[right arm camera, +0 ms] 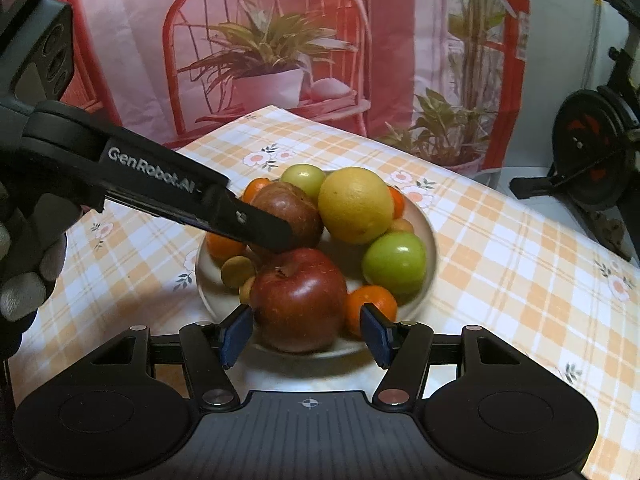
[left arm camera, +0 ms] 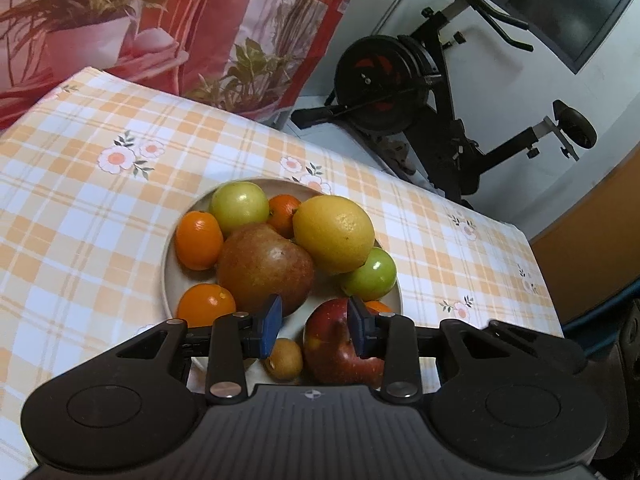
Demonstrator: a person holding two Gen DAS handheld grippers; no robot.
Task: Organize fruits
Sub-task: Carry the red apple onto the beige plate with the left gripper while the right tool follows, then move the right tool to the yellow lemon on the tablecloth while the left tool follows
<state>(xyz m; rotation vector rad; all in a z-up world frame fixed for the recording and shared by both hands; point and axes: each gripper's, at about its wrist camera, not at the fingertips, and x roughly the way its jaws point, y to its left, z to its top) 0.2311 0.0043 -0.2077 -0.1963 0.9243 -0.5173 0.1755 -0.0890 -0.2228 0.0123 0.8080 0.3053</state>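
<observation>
Your plate [right arm camera: 430,224] sits mid-counter [right arm camera: 500,256] on the checked cloth, with bare cloth all round it: widest to the right and on the far side, narrower on the near side under your grippers. Counter's right edge drops off toward the exercise bike [left arm camera: 420,92]; the far edge butts up to the printed backdrop [right arm camera: 280,40]. The plate is packed: red apple [right arm camera: 298,300] at the near rim, russet apple [right arm camera: 290,212] behind it, lemon [right arm camera: 356,204] on top of the pile at the far right, two green fruits [right arm camera: 394,262], small oranges [left arm camera: 199,240] round the rim, a few small brown fruits [right arm camera: 237,271] at the near left. Left gripper [left arm camera: 314,324] comes in from the left, low over the plate. Its jaws are narrow and empty; the right pad [left arm camera: 356,330] is at the red apple's left face, touching or just beside it, can't tell which; the other pad is in front of the russet apple. Right gripper [right arm camera: 308,334] is at the near rim, jaws partly open and straddling the red apple, with a gap visible on both sides and nothing held.
</observation>
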